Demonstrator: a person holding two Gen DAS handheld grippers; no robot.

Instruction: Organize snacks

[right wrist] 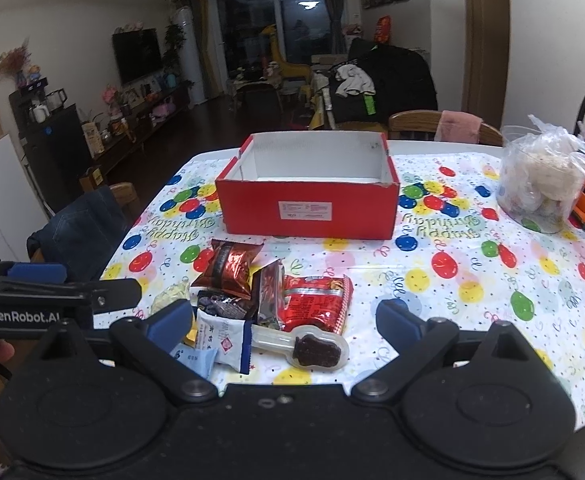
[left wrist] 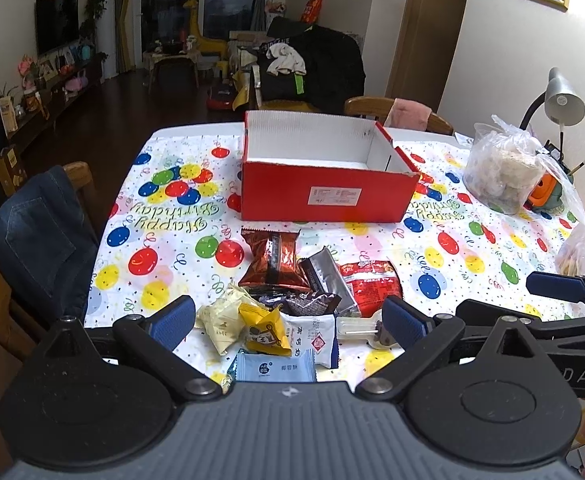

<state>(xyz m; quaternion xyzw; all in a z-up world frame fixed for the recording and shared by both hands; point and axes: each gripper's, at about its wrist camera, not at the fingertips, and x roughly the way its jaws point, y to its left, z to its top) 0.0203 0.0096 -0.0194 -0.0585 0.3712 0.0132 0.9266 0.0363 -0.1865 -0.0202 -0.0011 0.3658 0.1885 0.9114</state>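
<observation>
An open red box (left wrist: 324, 196) with a white inside stands on the balloon tablecloth; it also shows in the right wrist view (right wrist: 308, 208). A pile of snack packets lies in front of it: a brown foil pack (left wrist: 272, 260), a red pack (left wrist: 372, 284), a yellow pack (left wrist: 262, 330), a white pack (left wrist: 316, 338) and a light blue pack (left wrist: 276, 368). A clear lollipop pack with a dark candy (right wrist: 316, 350) lies at the near edge. My left gripper (left wrist: 288, 320) is open above the pile. My right gripper (right wrist: 284, 322) is open above the same pile.
Clear plastic bags of food (left wrist: 500, 168) and a grey desk lamp (left wrist: 564, 100) stand at the right of the table. A chair with a denim jacket (left wrist: 36, 240) is at the left. Another chair with a pink cloth (left wrist: 404, 114) is behind the box.
</observation>
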